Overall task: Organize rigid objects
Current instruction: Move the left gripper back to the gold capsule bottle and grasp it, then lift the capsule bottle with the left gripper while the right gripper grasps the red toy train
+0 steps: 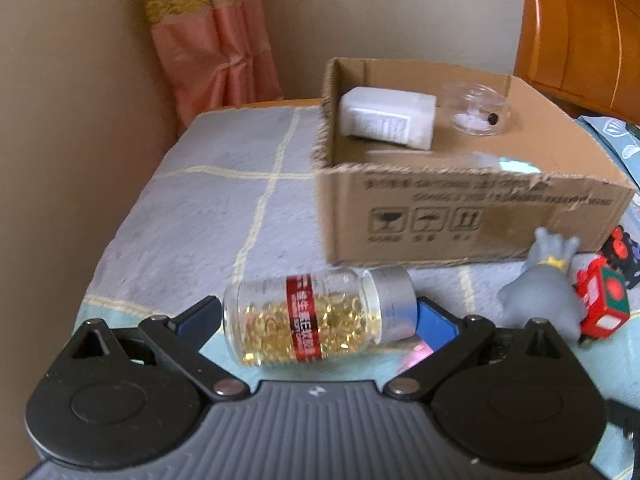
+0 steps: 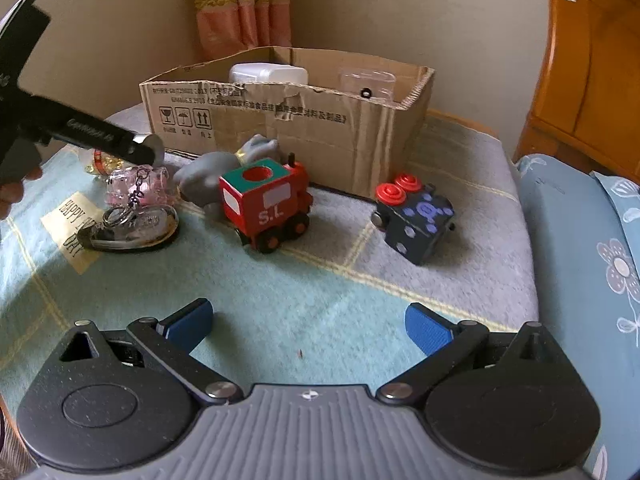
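A clear bottle of golden capsules [image 1: 304, 320] with a red label and silver cap lies crosswise between the blue pads of my left gripper [image 1: 318, 320], which is shut on it just in front of the cardboard box [image 1: 460, 220]. In the right wrist view that gripper [image 2: 140, 148] enters from the left, a hand behind it. The box [image 2: 320, 128] holds a white bottle [image 1: 388, 118] and a clear jar [image 1: 476, 110]. My right gripper [image 2: 308, 324] stands open over bare blanket. Ahead of it are a red toy train [image 2: 264, 204], a black toy car [image 2: 416, 220] and a grey toy figure [image 2: 212, 180].
A pink clear charm [image 2: 136, 186] and a shoe-shaped keychain [image 2: 132, 228] lie at the left on the checked blanket [image 2: 320, 280]. Blue floral bedding [image 2: 592, 260] borders the right side. Wooden furniture [image 2: 592, 80] stands behind it, and a curtain [image 1: 212, 40] hangs at the back wall.
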{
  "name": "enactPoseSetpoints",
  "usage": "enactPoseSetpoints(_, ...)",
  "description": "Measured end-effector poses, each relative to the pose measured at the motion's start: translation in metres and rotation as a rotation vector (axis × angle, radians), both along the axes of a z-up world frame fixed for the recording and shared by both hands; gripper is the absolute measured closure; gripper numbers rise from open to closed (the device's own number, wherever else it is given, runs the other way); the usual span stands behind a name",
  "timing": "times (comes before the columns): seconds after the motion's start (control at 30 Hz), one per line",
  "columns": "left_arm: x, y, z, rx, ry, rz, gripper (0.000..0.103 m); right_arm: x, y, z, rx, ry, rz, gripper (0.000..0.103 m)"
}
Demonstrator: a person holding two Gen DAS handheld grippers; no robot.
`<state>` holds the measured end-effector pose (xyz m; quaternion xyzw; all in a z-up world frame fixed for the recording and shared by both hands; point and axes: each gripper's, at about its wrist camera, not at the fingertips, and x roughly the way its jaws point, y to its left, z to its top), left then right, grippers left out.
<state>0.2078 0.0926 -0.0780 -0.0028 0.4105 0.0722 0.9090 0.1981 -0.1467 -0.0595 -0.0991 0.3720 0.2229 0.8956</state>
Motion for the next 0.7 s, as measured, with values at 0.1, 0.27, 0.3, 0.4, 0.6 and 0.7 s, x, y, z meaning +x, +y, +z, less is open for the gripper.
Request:
enactPoseSetpoints(0.1, -0.005, 0.009, -0.002, -0.012, 0.005, 0.013, 0.002, 0.008, 0.007, 0.001, -0.003, 0.005, 0.032, 0.000)
enactPoseSetpoints(0.27, -0.008, 0.016, -0.006, -0.037, 0.011, 0.031, 0.002, 0.018, 0.023, 0.002, -0.010, 0.017, 0.100, 0.000)
enactPoseSetpoints(0.3, -0.007, 0.016, -0.007, -0.042, 0.012, 0.031, 0.002, 0.020, 0.026, 0.002, -0.010, 0.018, 0.119, 0.000)
enactPoseSetpoints(0.4, -0.006, 0.016, -0.008, -0.045, 0.017, 0.032, 0.002, 0.026, 0.032, 0.002, -0.008, 0.018, 0.183, 0.000)
enactPoseSetpoints(0.6, -0.005, 0.018, -0.012, -0.056, 0.020, 0.037, 0.002, 0.043, 0.038, 0.003, -0.005, 0.020, 0.279, 0.000)
enactPoseSetpoints(0.7, -0.004, 0.019, -0.013, -0.059, 0.025, 0.042, 0.002, 0.050, 0.041, 0.003, -0.005, 0.021, 0.301, 0.000)
